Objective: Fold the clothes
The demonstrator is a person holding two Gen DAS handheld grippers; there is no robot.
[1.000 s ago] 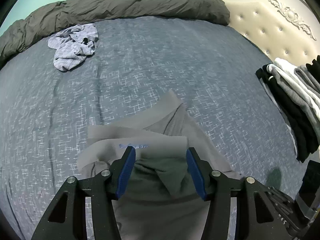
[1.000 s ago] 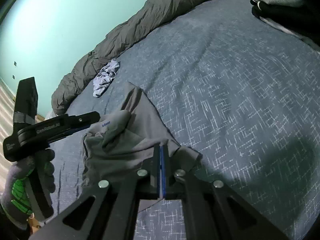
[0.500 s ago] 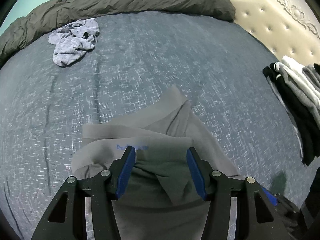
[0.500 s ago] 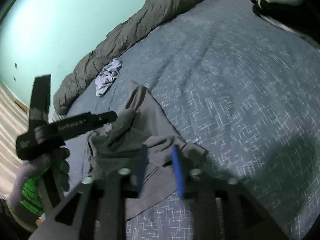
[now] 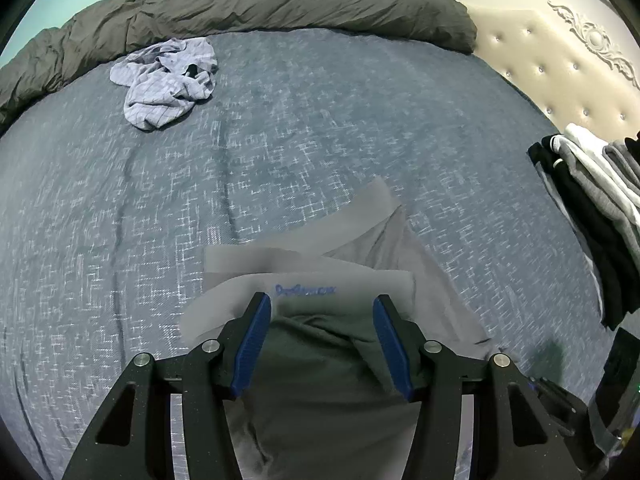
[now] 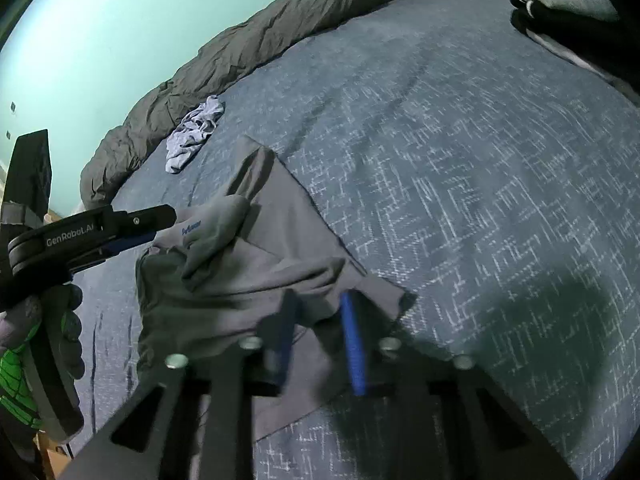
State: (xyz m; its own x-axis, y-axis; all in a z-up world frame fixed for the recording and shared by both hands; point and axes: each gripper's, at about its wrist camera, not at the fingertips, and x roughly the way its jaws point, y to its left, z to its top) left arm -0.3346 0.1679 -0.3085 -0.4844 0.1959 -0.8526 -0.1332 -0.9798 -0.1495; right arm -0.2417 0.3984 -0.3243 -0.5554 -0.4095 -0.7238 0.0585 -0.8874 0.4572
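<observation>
1. A grey garment (image 5: 360, 240) lies partly folded on the near part of the bed (image 5: 320, 120), its pale waistband with small blue lettering turned up toward the left gripper.
2. The left gripper (image 5: 322, 320) sits low over the garment, its blue-padded fingers (image 5: 252, 344) standing moderately apart with a bunched fold of the dark grey cloth filling the gap between them; whether the pads actually press on it cannot be told.
3. In the right wrist view, the left gripper (image 6: 160, 220) reaches in from the left side, held by a gloved hand (image 6: 48, 320), its tip at the waistband.
4. The right gripper (image 6: 320, 316) is blurred, its jaws closing with a narrow gap showing; a raised edge of the garment (image 6: 248, 272) lies between the fingers, and the pads do not appear to clamp it.
5. A crumpled pale blue-grey garment (image 5: 168, 80) lies well apart, near the far edge of the bed.
6. A dark rumpled duvet (image 5: 280, 8) runs along the far side, against a pale green wall (image 6: 100, 40).
7. A stack of folded black, grey and white clothes (image 5: 592, 208) rests at the right, beside the cream tufted headboard (image 5: 560, 60).
</observation>
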